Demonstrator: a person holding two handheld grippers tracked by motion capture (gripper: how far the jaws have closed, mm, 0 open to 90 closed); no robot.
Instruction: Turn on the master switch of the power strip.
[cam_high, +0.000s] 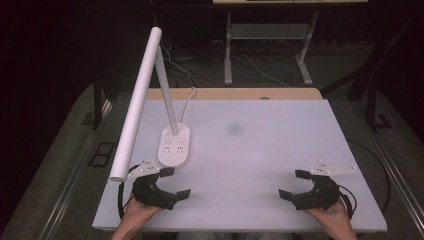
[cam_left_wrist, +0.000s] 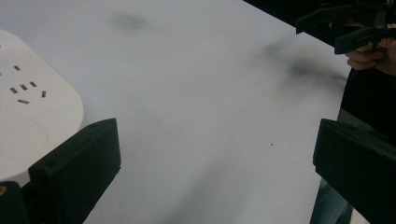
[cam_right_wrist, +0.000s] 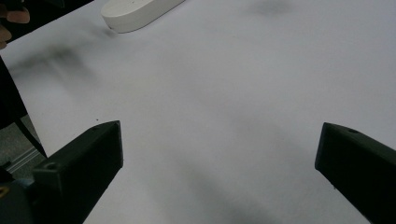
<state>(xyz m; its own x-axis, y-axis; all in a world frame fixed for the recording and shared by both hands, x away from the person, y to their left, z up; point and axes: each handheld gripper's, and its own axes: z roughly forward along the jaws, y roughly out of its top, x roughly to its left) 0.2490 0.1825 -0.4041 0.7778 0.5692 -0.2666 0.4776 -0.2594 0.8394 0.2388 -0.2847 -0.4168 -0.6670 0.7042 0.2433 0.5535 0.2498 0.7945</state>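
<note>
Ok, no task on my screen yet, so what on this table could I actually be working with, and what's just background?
Likely in play:
- desk lamp with socket base, on the table's left
- left gripper, fingers apart
- right gripper, fingers apart

Just around:
- white table
- dark smudge
- lamp cord
- desk frame behind

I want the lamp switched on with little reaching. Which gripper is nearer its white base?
Left. The left gripper sits just in front of the lamp base, fingers open beside its near end. The right gripper is far across the table, also open.
</note>
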